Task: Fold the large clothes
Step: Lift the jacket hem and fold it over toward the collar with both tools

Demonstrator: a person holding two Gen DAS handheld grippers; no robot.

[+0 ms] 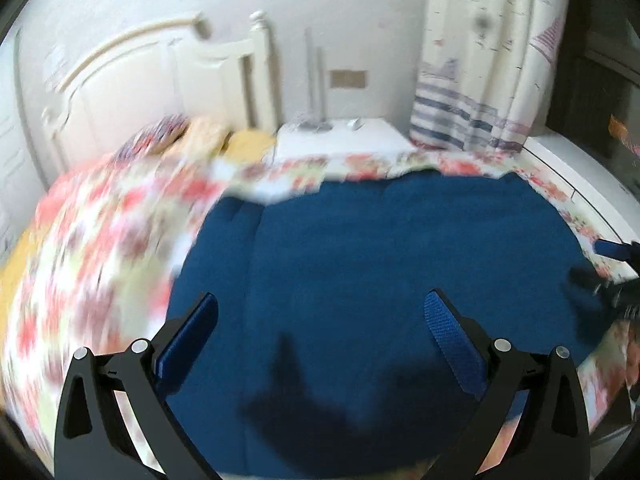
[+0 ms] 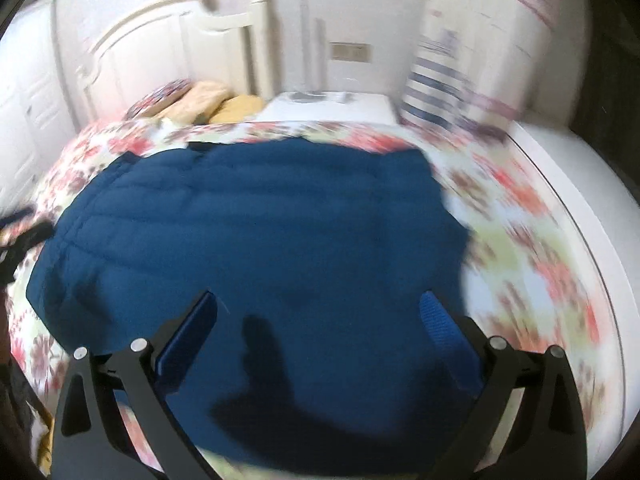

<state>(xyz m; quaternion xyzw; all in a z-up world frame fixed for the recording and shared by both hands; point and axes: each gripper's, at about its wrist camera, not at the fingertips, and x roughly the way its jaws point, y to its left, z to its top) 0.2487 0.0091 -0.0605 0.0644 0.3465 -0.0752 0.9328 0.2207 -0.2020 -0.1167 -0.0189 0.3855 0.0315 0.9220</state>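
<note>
Evidently the blue quilted garment [image 2: 248,240] has been spread flat on the bed's floral bedspread [image 2: 532,248] so its edges are reachable for folding; it fills the middle of both views. The left tongs [image 1: 320,328] and right tongs [image 2: 318,324] each hang over its near half, fingers spread wide and holding nothing, their shadows falling on the cloth toward 6 o'clock. Pillows [image 2: 208,100] sit around 11 o'clock by the headboard [image 2: 160,40], clear of the working area.

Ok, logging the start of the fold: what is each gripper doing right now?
Left gripper: open, empty, above the dark blue quilted garment.
Right gripper: open, empty, above the same garment.
</note>
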